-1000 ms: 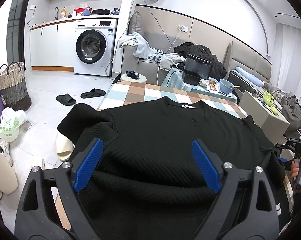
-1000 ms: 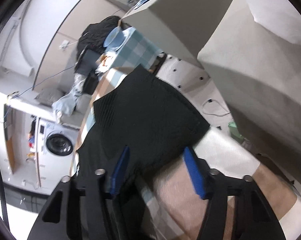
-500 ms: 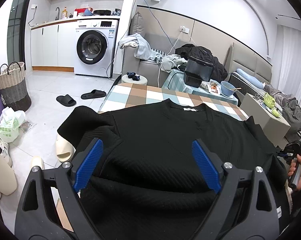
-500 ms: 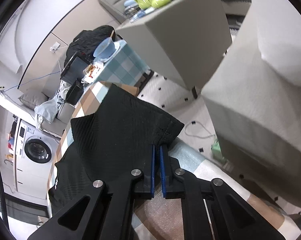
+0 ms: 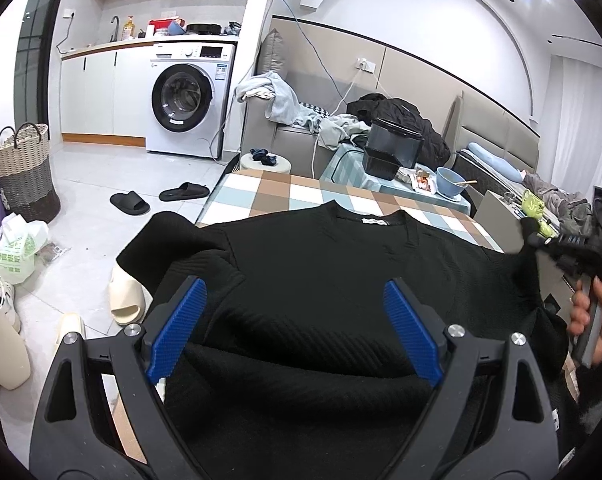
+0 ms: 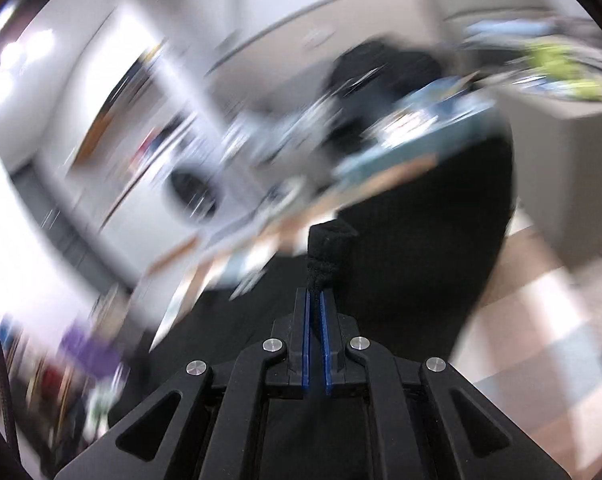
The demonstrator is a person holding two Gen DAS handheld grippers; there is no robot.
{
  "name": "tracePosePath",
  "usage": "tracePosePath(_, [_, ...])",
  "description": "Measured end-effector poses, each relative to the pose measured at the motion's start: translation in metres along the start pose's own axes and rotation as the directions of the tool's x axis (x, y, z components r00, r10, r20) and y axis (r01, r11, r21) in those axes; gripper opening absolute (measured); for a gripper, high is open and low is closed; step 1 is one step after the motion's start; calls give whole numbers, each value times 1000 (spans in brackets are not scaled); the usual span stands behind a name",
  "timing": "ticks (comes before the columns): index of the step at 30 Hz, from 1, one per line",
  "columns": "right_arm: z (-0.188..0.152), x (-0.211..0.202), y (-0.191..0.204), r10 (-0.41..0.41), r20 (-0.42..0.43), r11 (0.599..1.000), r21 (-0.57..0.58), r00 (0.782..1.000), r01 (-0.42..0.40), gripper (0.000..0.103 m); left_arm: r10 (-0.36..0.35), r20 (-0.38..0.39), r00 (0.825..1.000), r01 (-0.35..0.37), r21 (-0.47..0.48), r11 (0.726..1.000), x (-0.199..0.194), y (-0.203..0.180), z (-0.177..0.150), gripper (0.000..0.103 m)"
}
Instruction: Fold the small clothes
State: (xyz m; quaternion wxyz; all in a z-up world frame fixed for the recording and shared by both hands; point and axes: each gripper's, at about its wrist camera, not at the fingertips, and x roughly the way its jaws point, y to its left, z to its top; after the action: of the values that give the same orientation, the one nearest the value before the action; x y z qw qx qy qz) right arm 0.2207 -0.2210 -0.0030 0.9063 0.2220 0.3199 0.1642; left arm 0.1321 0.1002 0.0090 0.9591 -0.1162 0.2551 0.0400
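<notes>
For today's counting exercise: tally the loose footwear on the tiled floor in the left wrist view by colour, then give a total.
Black rubber slippers: 2
Cream foam slippers: 2
White trainer: 1
Total: 5

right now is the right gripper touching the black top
Touching: the right wrist view shows the right gripper shut on a bunched edge of the black top.

Two close wrist views angled down, sharing the black sweater.

Checked tablecloth bare beyond black sweater, black bin behind
</notes>
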Motion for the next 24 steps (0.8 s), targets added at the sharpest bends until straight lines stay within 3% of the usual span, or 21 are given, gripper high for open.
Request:
tracePosePath(4, [-31,30,15,10,-203,998,-54,979,-21,5,16,7,1000,-16,-12,1000,-6,5,-1,90])
tracePosePath(7, [-47,38,7,-33,-285,999,-30,958,26,20,29,7,1000,-29,-24,999,-7,10,-1,90])
tracePosePath(10, [-49,26,-2,-35,-271,999,-1,962,35,35,41,4,999,-41,-75,996,-8,21,1,90])
tracePosePath(11, [-49,23,-4,-35,-264,999,9,964,38,45,44,3,999,-44,-96,994,-9,26,1,90])
tracePosePath(20, [-46,7,-12,-9,-250,996,85,968,32,50,151,-42,988,-156,-295,943,-6,87,5,92])
tracePosePath(24, [-47,8,-4,6,-237,995,99,972,18,54,127,-109,986,-163,-454,876,-4,124,-8,92])
